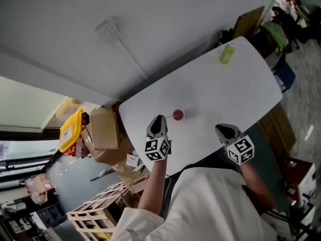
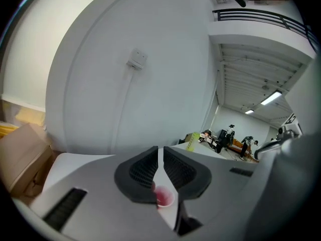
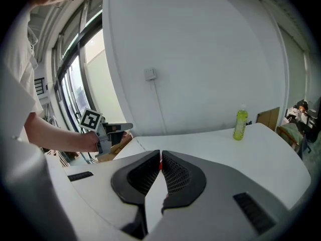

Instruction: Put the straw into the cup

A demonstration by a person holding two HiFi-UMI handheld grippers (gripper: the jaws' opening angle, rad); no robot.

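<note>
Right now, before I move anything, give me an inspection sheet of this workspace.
Surface: white table, no spills seen.
Job's things: small cup, upright, pink inside; straw, nothing seen.
Clutter: green bottle, upright near the far edge.
Grippers: left gripper close to the cup, jaws together; right gripper near the front edge, jaws together, with a red sliver between the tips that I cannot identify.
Cables: one line runs down the wall from a wall box; nothing seen on the table.
Surroundings: cardboard boxes, yellow container and wooden crate on the floor beside the table.
</note>
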